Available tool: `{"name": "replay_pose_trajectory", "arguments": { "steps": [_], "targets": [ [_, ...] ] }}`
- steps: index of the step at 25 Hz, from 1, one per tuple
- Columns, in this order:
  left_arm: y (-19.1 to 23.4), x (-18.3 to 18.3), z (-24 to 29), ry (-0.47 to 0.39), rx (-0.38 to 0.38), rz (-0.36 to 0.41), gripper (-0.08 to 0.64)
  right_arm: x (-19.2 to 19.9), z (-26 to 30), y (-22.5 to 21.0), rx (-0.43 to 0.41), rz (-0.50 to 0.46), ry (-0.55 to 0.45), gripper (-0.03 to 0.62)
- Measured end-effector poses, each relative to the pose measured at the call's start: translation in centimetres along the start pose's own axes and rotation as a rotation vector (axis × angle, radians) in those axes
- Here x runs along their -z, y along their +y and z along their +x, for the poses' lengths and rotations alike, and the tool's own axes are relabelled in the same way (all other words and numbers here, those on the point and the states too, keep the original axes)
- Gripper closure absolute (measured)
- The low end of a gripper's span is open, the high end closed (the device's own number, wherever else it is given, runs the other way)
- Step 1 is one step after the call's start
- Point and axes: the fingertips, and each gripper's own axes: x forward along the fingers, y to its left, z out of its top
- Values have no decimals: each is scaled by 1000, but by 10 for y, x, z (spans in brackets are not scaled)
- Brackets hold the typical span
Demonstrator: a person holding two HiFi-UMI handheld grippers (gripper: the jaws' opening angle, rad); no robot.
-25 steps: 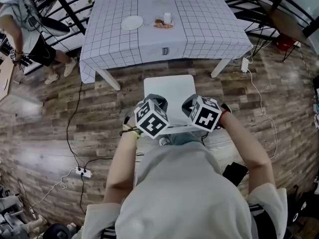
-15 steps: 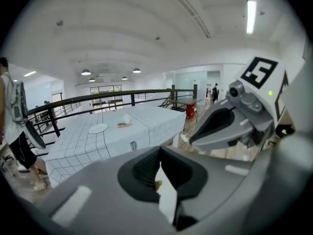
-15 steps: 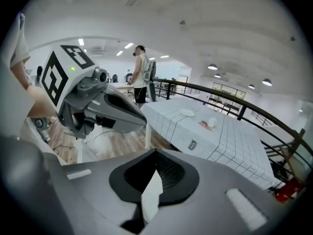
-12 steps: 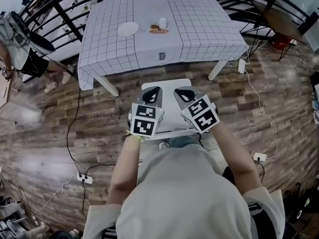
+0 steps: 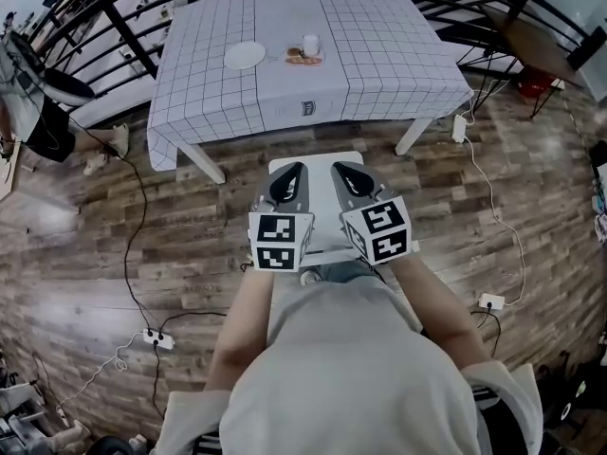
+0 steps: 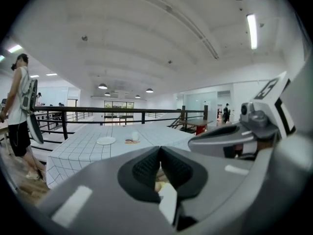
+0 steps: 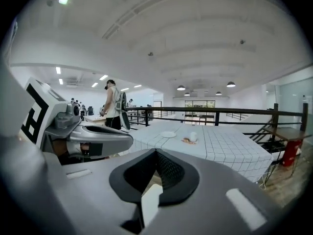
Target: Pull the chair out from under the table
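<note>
The white chair (image 5: 321,214) stands on the wood floor just in front of the table (image 5: 379,64), which wears a checked cloth; its seat is out from under the table edge. My left gripper (image 5: 290,171) and right gripper (image 5: 341,169) hover side by side above the seat and point toward the table. Both are shut with nothing between the pads, as the left gripper view (image 6: 160,153) and the right gripper view (image 7: 156,155) show. Neither touches the chair. The chair's back is hidden beneath my hands and body.
On the table are a white plate (image 5: 245,55), a cup (image 5: 310,43) and a small dish of food (image 5: 303,59). Cables and power strips (image 5: 156,337) lie on the floor at both sides. A person (image 5: 28,112) stands at the far left by the black railing (image 5: 123,27).
Both grippers have risen off the chair's back and swung from pointing down to pointing forward at the table. The person at the left has moved further toward the frame edge.
</note>
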Motion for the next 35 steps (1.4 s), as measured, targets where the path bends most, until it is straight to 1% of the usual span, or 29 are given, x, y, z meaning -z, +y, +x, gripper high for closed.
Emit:
{"name": "replay_pose_trajectory", "arguments": {
  "steps": [4, 8, 13, 16, 25, 35],
  "targets": [
    [-3, 2, -3, -12, 10, -29, 549, -2, -6, -4, 40, 74, -71, 592],
    [-3, 5, -4, -16, -7, -30, 549, -5, -11, -5, 38, 105, -123, 594],
    [-4, 1, -4, -31, -12, -40, 549, -5, -13, -9, 23, 188, -125, 594],
    [-5, -3, -5, -39, -8, -41, 549, -4, -13, -12, 24, 212, -122, 594],
    [-7, -7, -5, -45, -2, -40, 549, -4, -13, -15, 41, 225, -132, 594],
    [-3, -7, -4, -46, -12, -46, 549, -13, -9, -15, 46, 196, -157, 594]
  ]
}}
